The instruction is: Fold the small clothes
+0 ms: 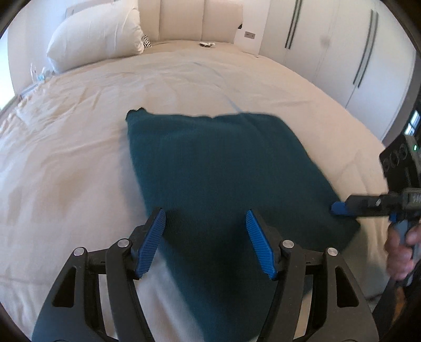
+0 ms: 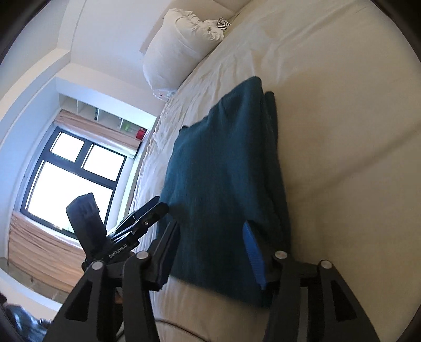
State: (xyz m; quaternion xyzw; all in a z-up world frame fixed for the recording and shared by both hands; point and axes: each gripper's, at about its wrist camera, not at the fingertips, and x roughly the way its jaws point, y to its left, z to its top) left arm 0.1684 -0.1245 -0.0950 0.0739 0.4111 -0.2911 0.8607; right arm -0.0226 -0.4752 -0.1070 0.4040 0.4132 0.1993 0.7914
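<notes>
A dark teal garment [image 1: 218,168] lies folded into a rough rectangle on the cream bed sheet [image 1: 79,157]. My left gripper [image 1: 205,218] is open, its blue pads hovering over the garment's near edge. My right gripper [image 1: 339,207] comes in from the right at the garment's right edge. In the right wrist view the right gripper [image 2: 210,231] is open with its jaws spread around the garment's [image 2: 223,163] near edge; one blue pad [image 2: 252,252] rests by the folded layers. The left gripper [image 2: 139,218] shows at the left of that view.
White pillows [image 1: 97,34] and a padded headboard [image 1: 194,21] stand at the far end of the bed. Wardrobe doors [image 1: 342,47] line the right. A window [image 2: 73,179] and shelves [image 2: 105,115] lie beyond the bed's other side.
</notes>
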